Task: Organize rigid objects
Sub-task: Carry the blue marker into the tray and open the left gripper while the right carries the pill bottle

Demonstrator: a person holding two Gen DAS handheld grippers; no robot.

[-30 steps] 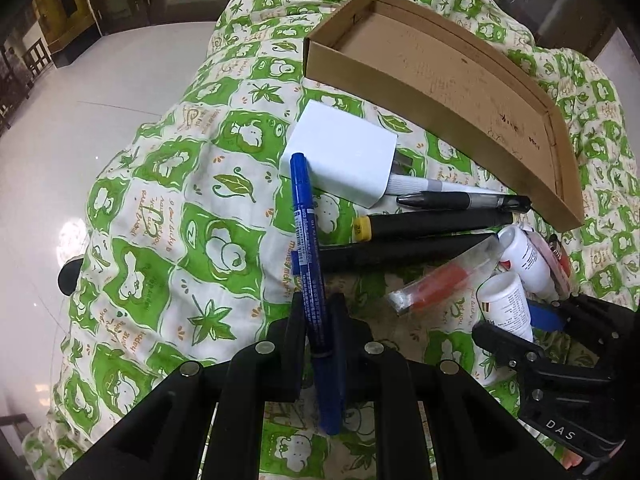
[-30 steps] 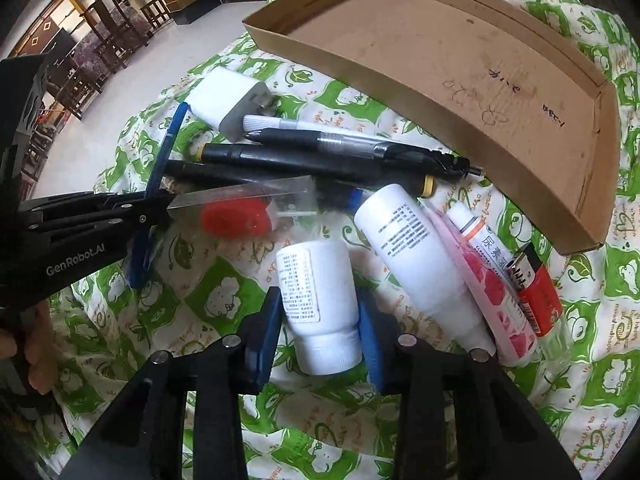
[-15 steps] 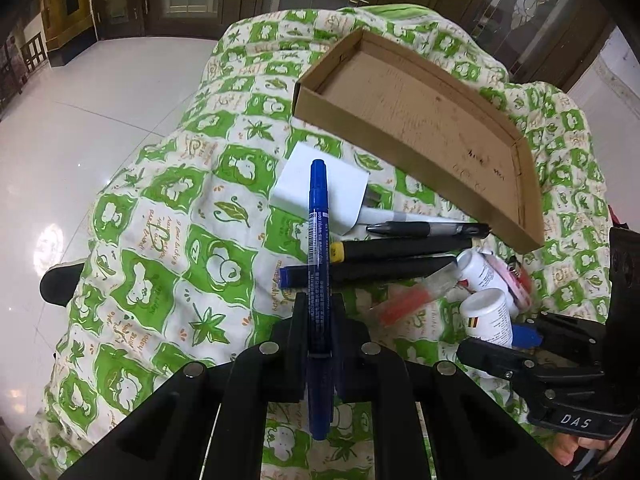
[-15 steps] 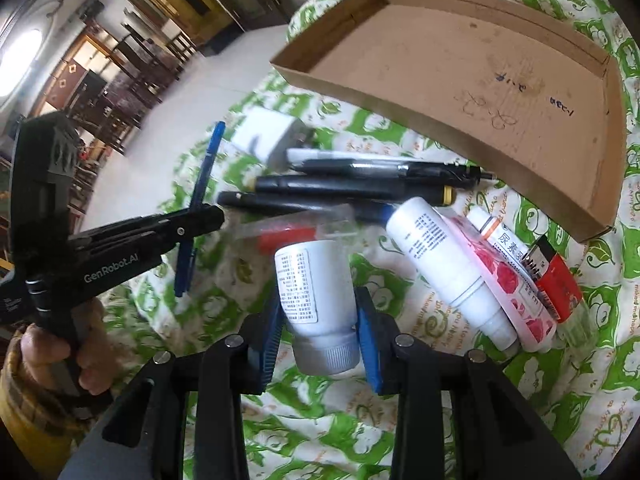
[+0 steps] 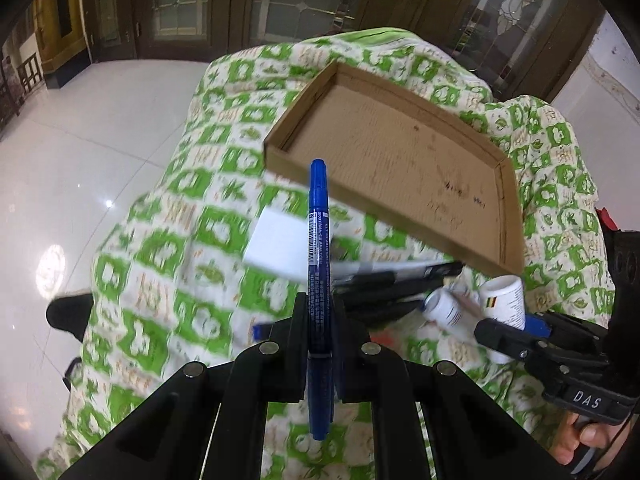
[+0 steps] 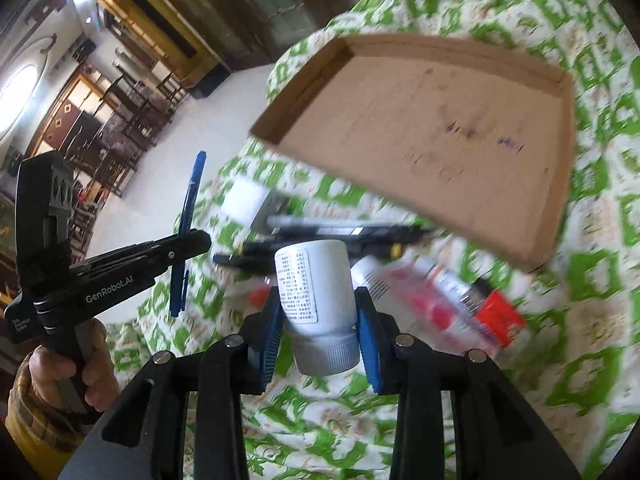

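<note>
I see first the cloth (image 5: 168, 216), green and white, which covers the whole counter. On its far part lies the cardboard tray (image 5: 505, 216), a shallow one, and it is empty. Between the tray and me there is the pile (image 6: 344, 232): black pens, a white box, another white bottle, a red lighter, all blurred, so I do not name more.

My left gripper (image 5: 318, 312) has its fingers fully shut on the blue marker (image 5: 318, 240). The marker stands along the fingers, its cap end pointing to the tray, its other end hanging below the fingers. It is in the air, clear of the cloth.

My right gripper (image 6: 320, 320) has its fingers partly closed on a white bottle (image 6: 316, 284), the blue pads pressing on both sides near the cap. The cap points toward me and the base toward the tray. This bottle is also off the cloth, above the pile.

I judge the step in hand is the carry to the tray. To do it well, I must bring both things over the near wall of the tray, high enough not to strike it. I should put the marker down flat and parallel to a wall, so it cannot roll. The bottle I should set at another place, apart from the marker, and release only when it rests on the cardboard. The two grippers are near each other, so I keep them apart.
</note>
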